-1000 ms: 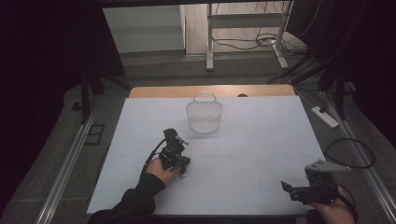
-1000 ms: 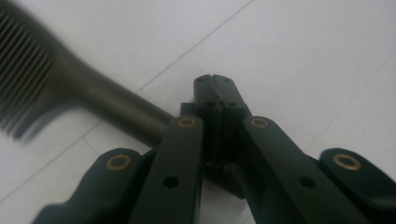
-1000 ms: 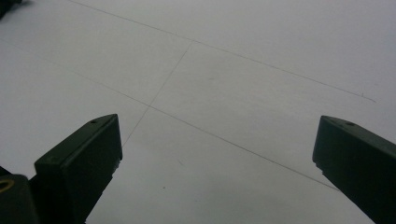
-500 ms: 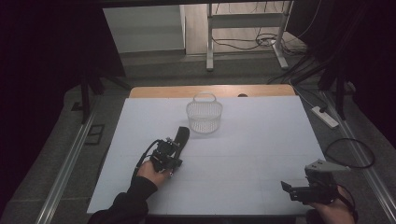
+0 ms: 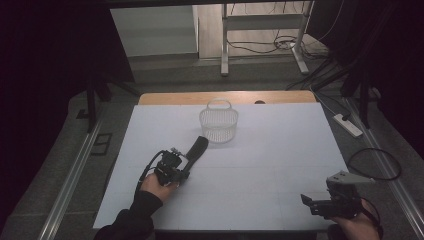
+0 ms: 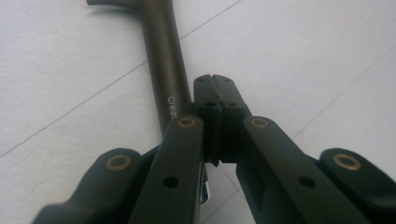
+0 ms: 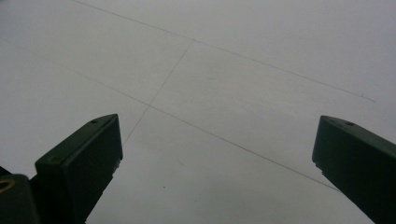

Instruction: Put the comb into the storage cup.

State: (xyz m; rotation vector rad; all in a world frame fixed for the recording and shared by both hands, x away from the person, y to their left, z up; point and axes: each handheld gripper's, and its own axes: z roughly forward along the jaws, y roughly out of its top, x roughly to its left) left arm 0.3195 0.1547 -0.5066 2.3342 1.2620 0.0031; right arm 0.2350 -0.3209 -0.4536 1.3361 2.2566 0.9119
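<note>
One dark tube [image 5: 196, 148] lies on the white desk [image 5: 280, 165] just in front of the wire basket [image 5: 219, 123], beside the left gripper [image 5: 186, 164], whose fingers are pressed together and seemingly nudging it basketward; the right gripper's [image 5: 306, 200] fingers are spread, idle.

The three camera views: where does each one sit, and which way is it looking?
High view: above the person's side, looking forward and down on the table and basket; both forearms enter from the bottom.
Left gripper view: on the left gripper, looking along its shut jaws beside the dark tool.
Right gripper view: on the right gripper, looking down on the table between open jaws.
Shared: the dark tool shows in the high and left gripper views.
</note>
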